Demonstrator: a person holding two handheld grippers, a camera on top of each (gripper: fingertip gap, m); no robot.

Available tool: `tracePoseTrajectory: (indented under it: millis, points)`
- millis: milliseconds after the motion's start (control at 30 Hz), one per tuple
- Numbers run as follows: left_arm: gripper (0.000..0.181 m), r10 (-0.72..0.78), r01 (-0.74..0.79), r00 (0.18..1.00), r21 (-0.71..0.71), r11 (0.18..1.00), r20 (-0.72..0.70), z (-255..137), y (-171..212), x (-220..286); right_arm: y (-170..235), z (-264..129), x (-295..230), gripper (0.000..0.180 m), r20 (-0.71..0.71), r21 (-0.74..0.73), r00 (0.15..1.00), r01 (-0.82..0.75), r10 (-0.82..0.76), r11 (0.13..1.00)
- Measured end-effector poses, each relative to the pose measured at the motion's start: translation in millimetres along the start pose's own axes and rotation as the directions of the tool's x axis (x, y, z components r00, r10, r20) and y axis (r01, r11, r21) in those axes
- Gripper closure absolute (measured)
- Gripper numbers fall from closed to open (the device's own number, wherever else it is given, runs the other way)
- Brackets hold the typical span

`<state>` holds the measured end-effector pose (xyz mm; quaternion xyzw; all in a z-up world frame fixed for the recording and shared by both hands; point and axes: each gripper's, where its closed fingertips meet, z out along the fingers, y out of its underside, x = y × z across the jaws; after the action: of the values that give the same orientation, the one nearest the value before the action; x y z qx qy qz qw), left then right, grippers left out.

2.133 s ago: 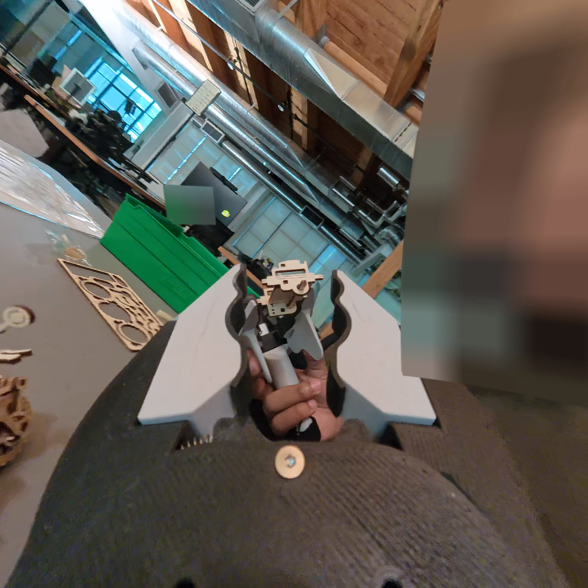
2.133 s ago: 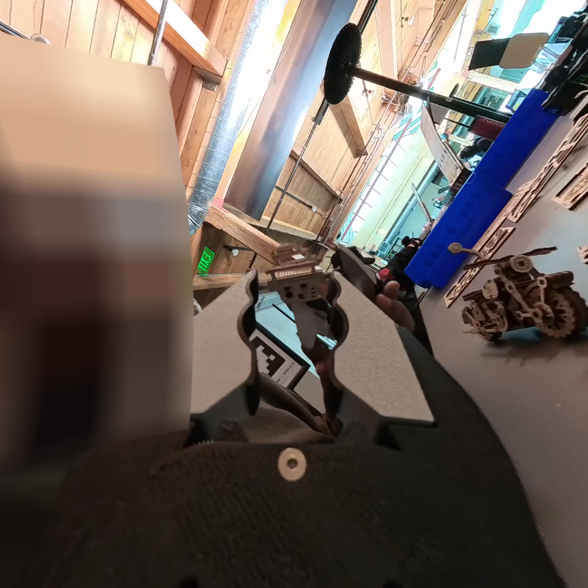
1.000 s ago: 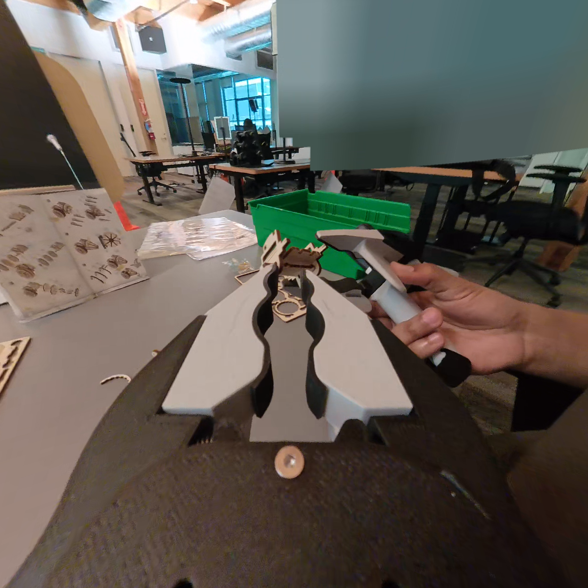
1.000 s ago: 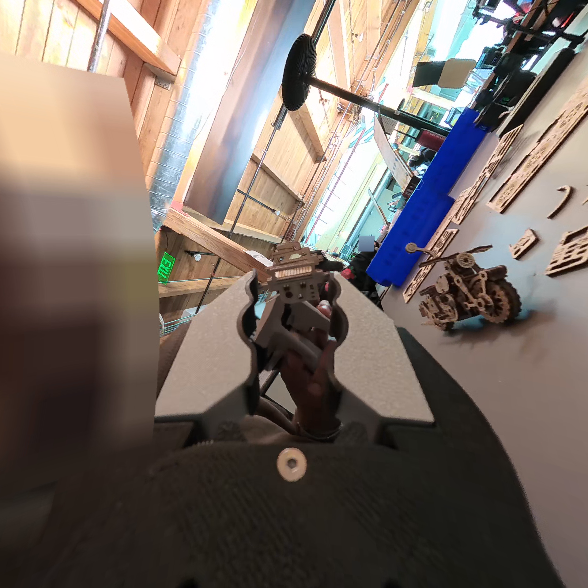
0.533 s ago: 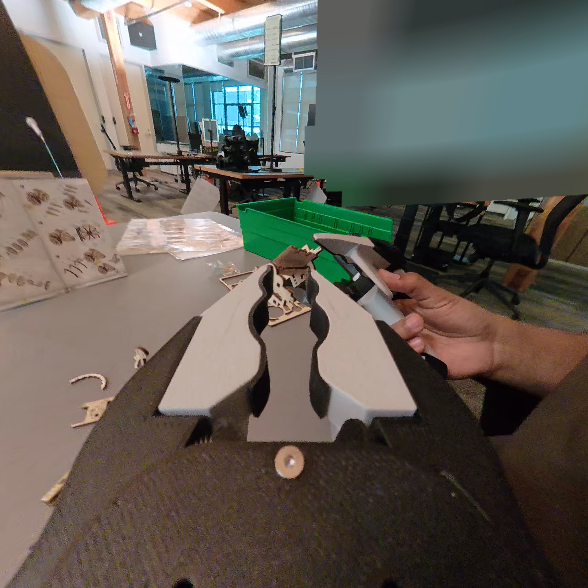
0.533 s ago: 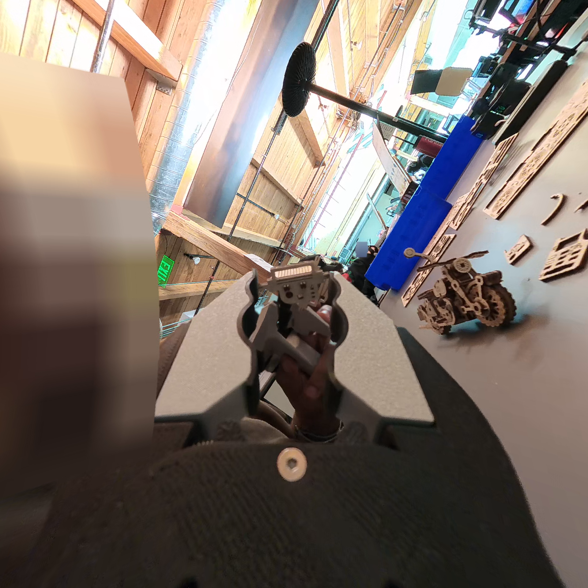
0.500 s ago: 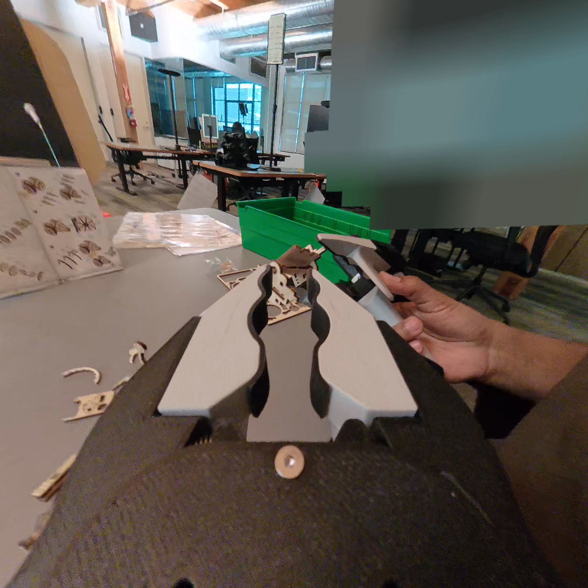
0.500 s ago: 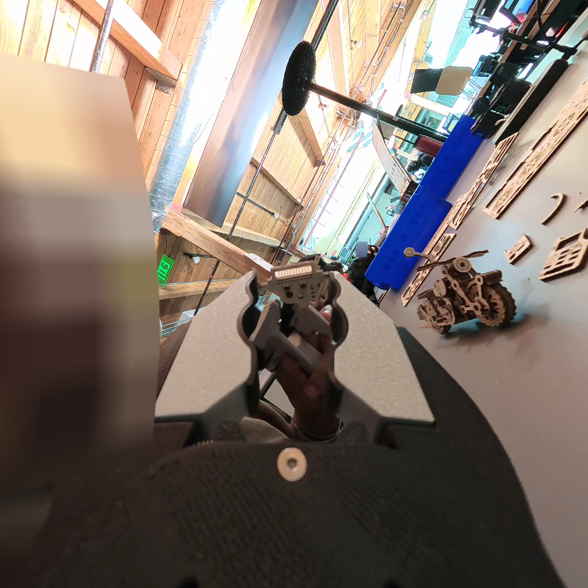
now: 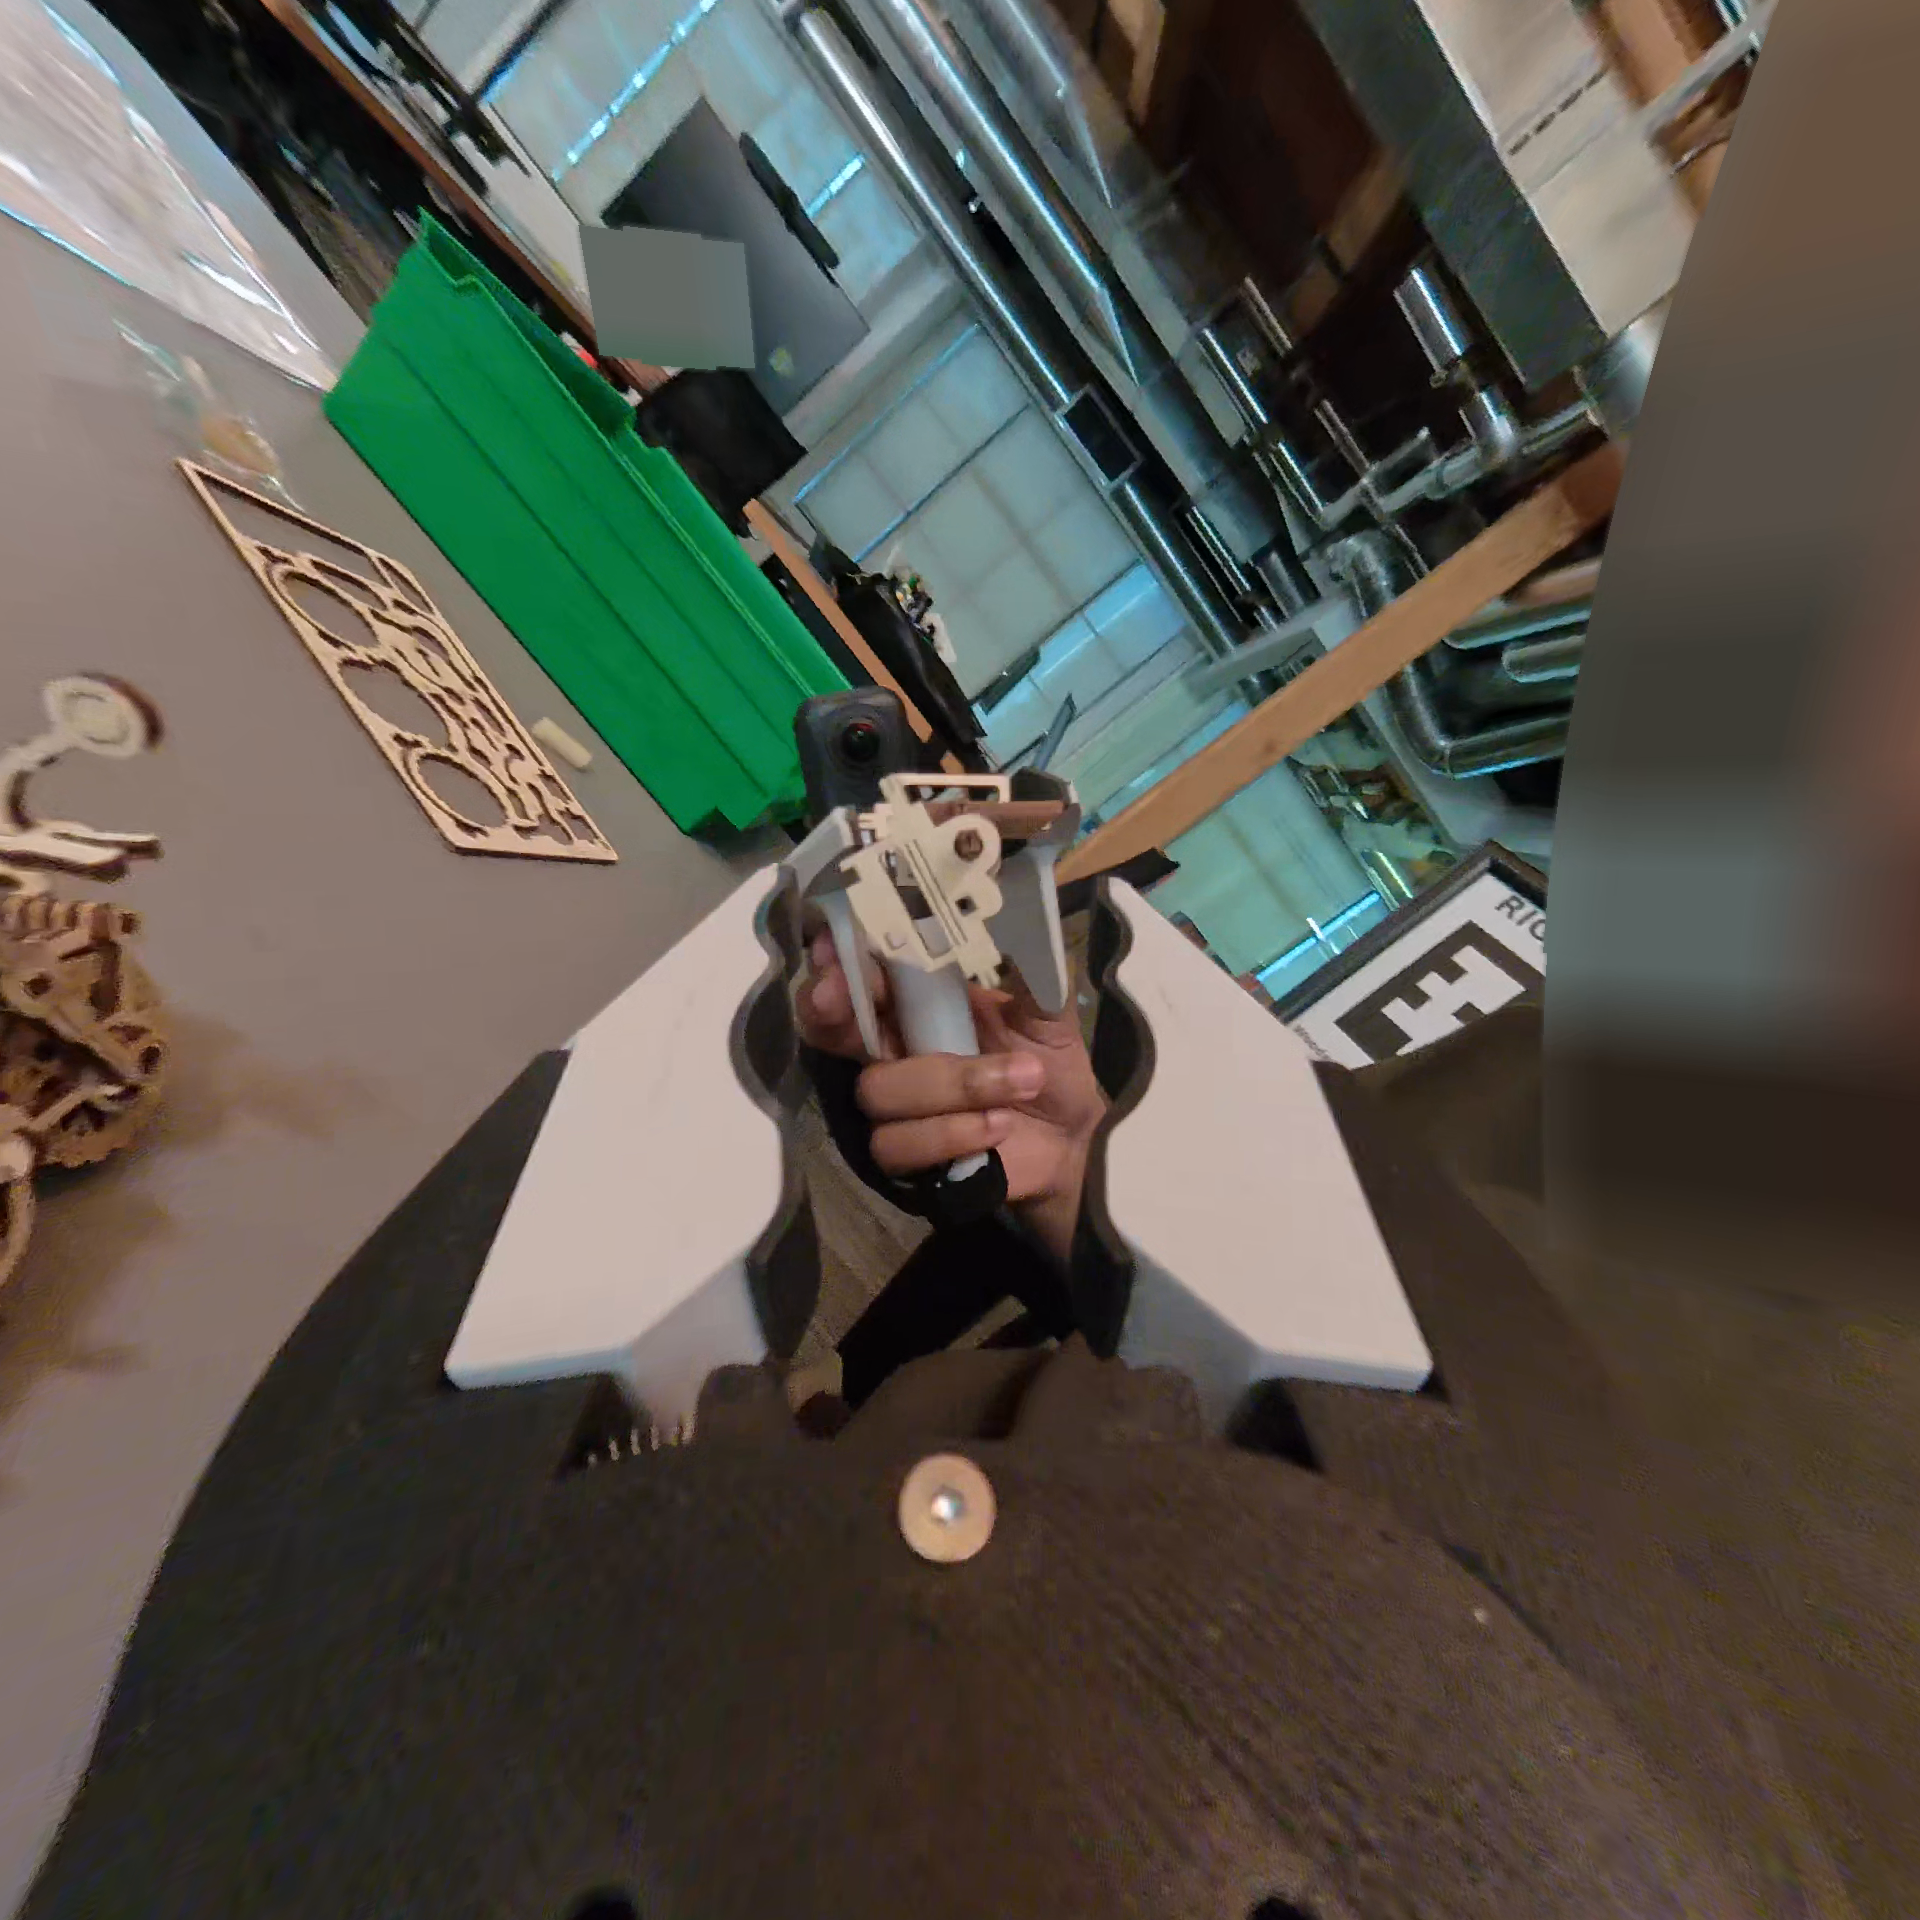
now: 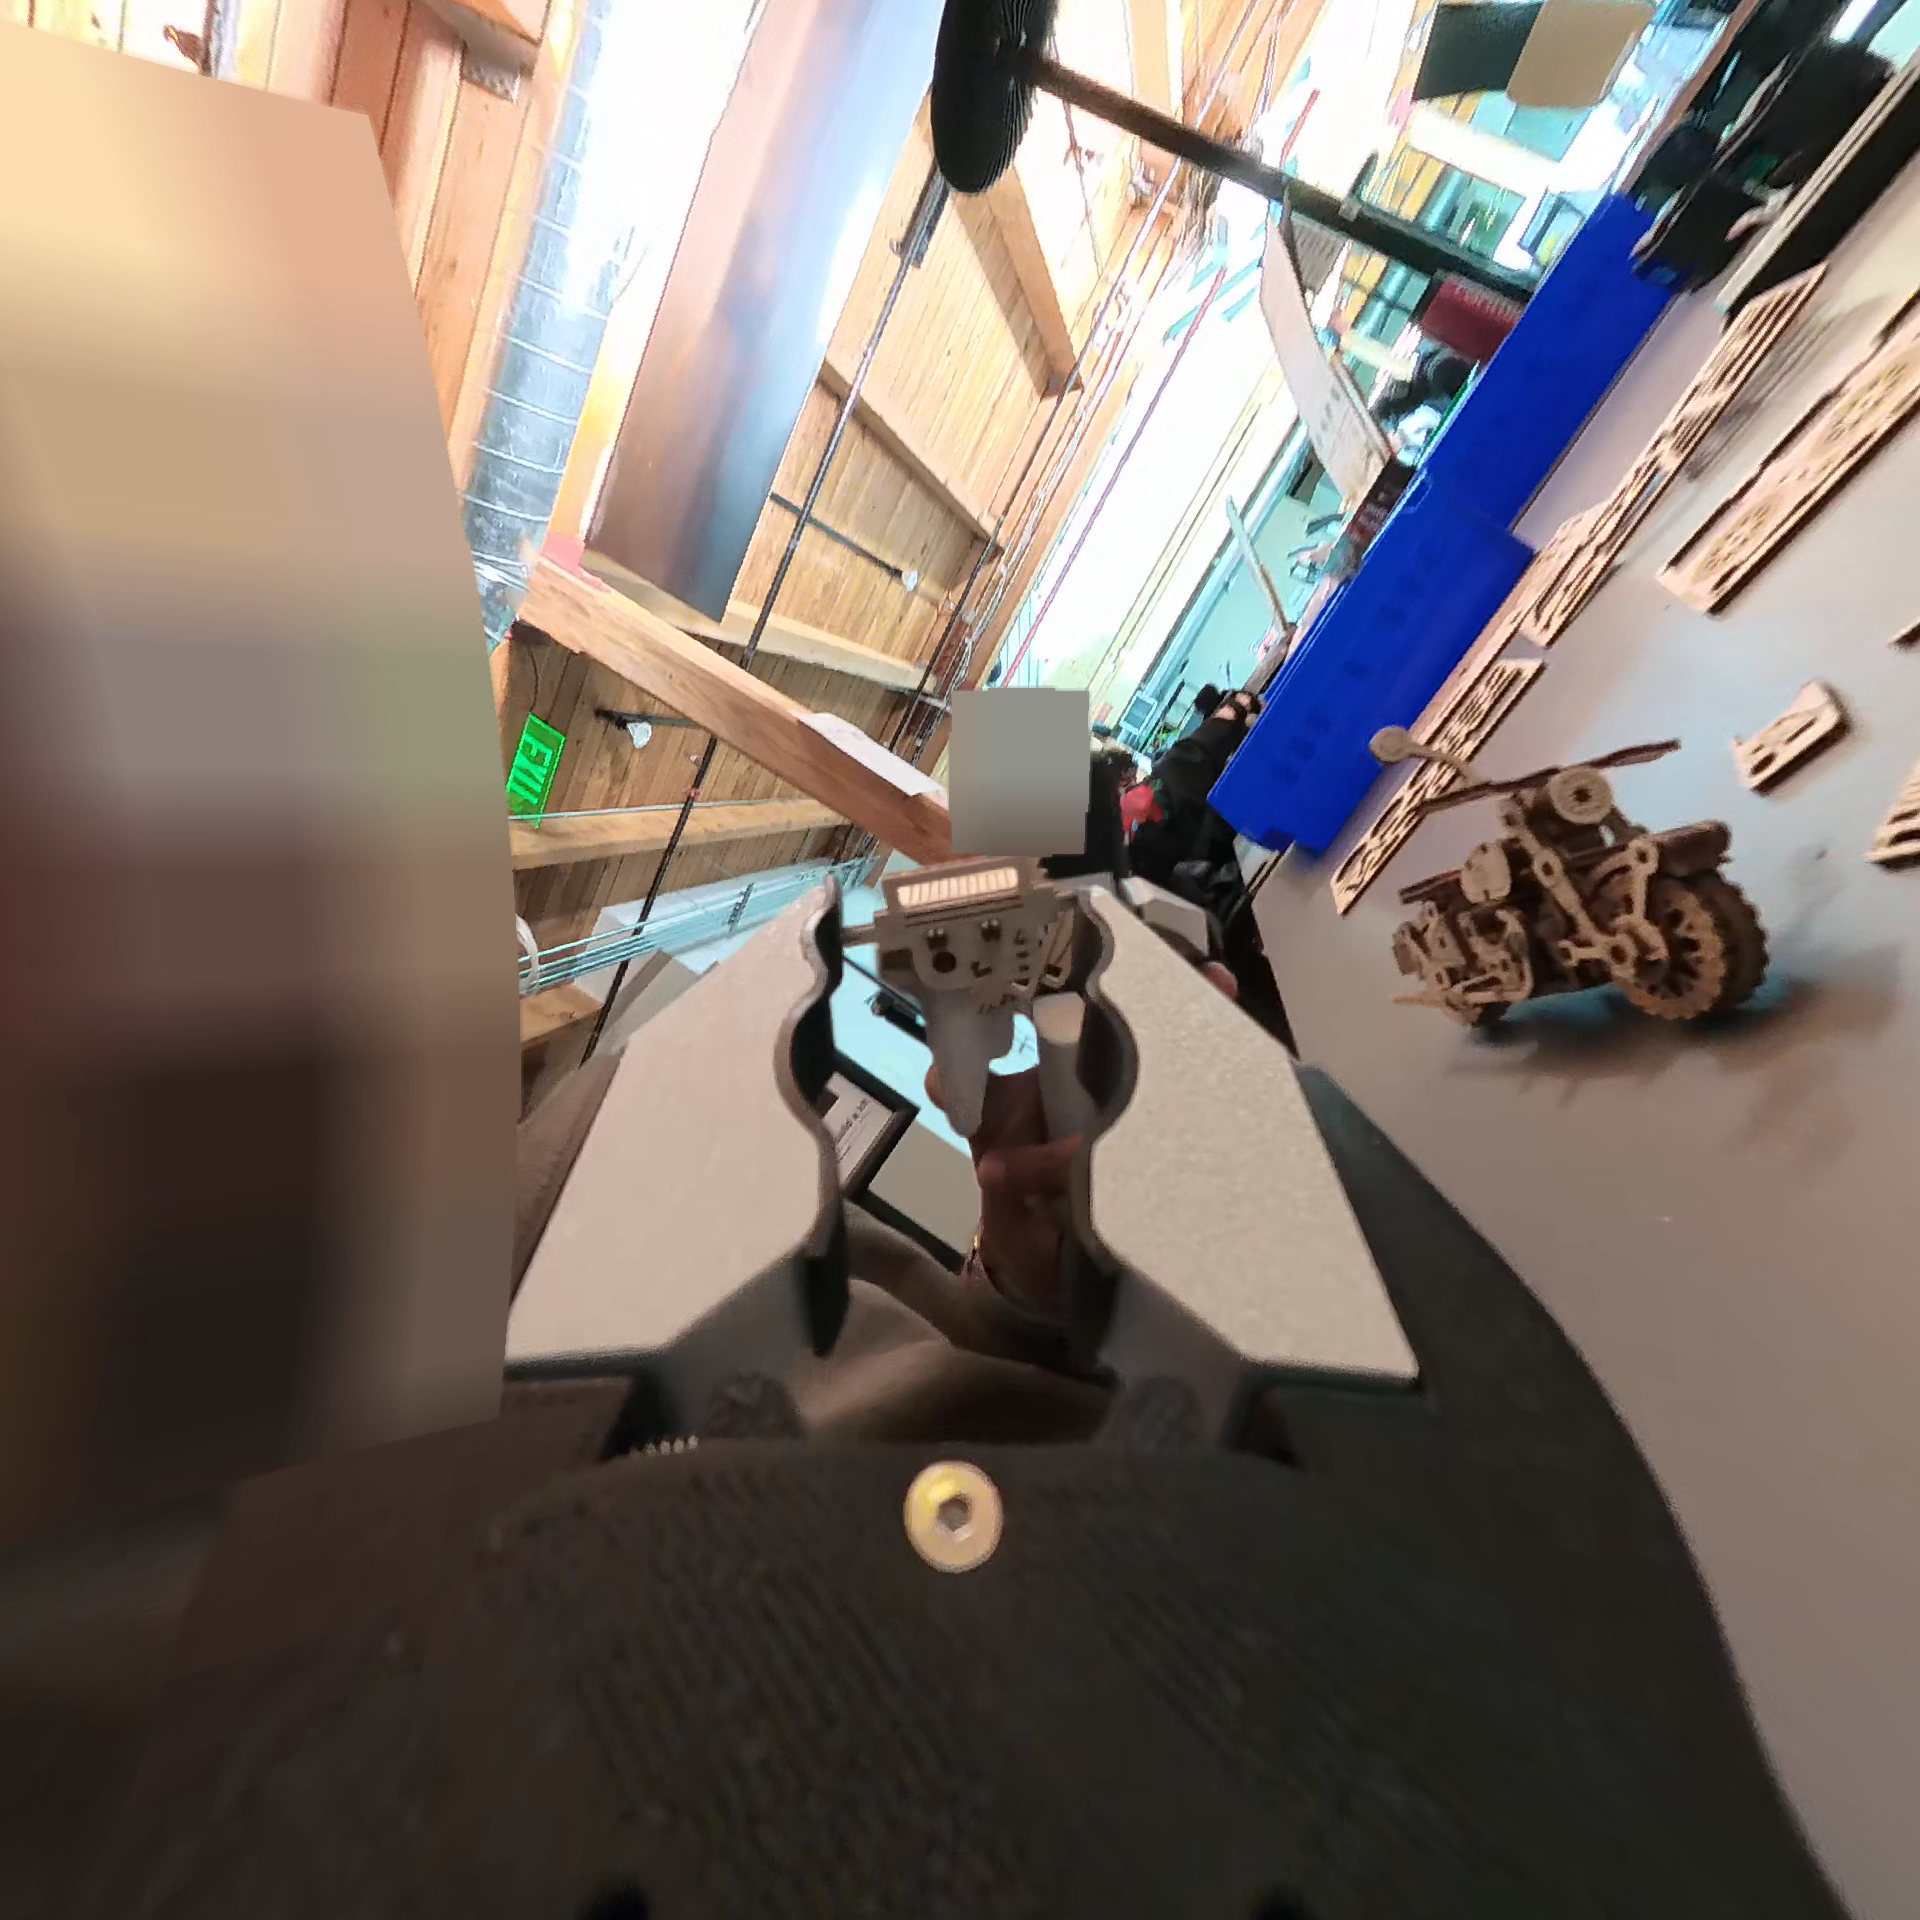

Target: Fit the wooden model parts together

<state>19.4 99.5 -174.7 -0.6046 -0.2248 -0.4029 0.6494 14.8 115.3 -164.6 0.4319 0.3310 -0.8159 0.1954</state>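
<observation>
My right gripper (image 10: 958, 914) is shut on a small wooden model part (image 10: 966, 940), a pale laser-cut assembly with a ribbed top bar, and holds it in the air. The left wrist view shows the same part (image 9: 930, 868) between the right gripper's grey fingers (image 9: 826, 883), with a hand around that gripper's handle. My left gripper (image 9: 942, 902) faces the part from close by; its jaws stand wide apart and empty. One of its fingers (image 10: 958, 1070) shows just behind the part in the right wrist view.
A built wooden motorcycle (image 10: 1579, 914) stands on the grey table (image 10: 1558, 1299). Near it are a loose part (image 10: 1787, 748), wooden cut-out sheets (image 10: 1766, 416) and a blue bin (image 10: 1403, 665). A green bin (image 9: 561, 540) and an emptied sheet (image 9: 405, 675) lie on the left side. Left and right tips are no more than a few centimetres apart.
The left gripper has swung from a level view over the table to face the right gripper, and its jaws stand wider apart. The right gripper still holds the part.
</observation>
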Motion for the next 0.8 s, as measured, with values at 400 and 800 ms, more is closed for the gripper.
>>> tracePoseTrajectory:
  millis: [400,800]
  points:
    - [0.151,-0.021,0.023,0.999,0.036,0.999,-0.042,1,-4,4,10,5,1,0.136,0.023,-0.04,0.999,-0.036,0.037,0.999]
    - [0.151,-0.087,0.092,0.994,0.096,0.991,-0.063,-1,-9,-1,8,5,0,0.14,-0.033,-0.065,0.995,0.087,-0.089,0.994]
